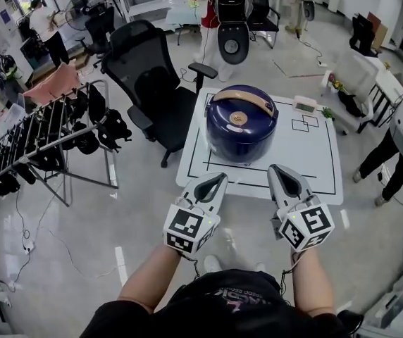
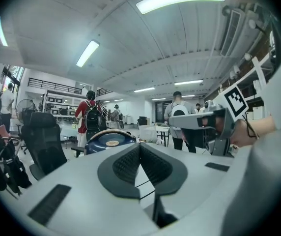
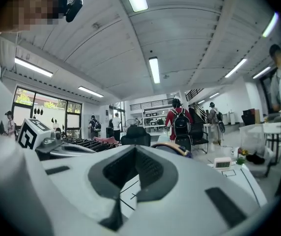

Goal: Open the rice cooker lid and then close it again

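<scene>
A dark blue rice cooker [image 1: 242,123] with a tan handle and a closed lid stands on the white table [image 1: 307,153]. Both grippers hover at the table's near edge, short of the cooker and apart from it. My left gripper [image 1: 219,178] is shut with nothing between its jaws. Just to its right, my right gripper [image 1: 275,169] is shut and empty too. The left gripper view shows the cooker [image 2: 109,141] beyond the closed jaws, a little to their left. In the right gripper view only the cooker's handle [image 3: 172,150] peeks over the jaws.
A black office chair [image 1: 152,86] stands at the table's left. Further left is a metal rack [image 1: 43,143] hung with dark things. A small white clock [image 1: 305,105] and a little plant [image 1: 327,113] sit at the table's far right. People stand around the room.
</scene>
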`<state>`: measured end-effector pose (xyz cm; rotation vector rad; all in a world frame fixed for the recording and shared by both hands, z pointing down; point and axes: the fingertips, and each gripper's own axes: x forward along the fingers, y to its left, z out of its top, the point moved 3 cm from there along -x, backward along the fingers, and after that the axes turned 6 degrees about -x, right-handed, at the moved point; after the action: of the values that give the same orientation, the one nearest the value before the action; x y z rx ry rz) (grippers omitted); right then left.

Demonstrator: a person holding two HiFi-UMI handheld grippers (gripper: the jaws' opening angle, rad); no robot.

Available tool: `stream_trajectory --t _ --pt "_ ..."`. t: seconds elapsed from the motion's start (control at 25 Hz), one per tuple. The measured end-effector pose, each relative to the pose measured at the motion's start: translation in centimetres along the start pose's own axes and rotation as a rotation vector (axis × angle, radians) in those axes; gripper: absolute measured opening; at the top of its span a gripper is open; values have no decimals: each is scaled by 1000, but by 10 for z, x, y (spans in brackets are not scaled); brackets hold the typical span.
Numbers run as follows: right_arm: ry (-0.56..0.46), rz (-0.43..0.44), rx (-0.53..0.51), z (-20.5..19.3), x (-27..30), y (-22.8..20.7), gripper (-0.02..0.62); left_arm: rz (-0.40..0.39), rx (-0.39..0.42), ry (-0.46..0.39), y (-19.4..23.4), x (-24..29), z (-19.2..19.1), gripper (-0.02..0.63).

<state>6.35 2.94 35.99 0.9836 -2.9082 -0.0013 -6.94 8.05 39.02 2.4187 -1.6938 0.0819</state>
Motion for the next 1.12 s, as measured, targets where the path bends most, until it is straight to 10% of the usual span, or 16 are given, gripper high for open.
stream_trajectory --t 1.12 --pt "-38 235 7 -12 -112 -55 0 263 27 -41 -145 4 -8 3"
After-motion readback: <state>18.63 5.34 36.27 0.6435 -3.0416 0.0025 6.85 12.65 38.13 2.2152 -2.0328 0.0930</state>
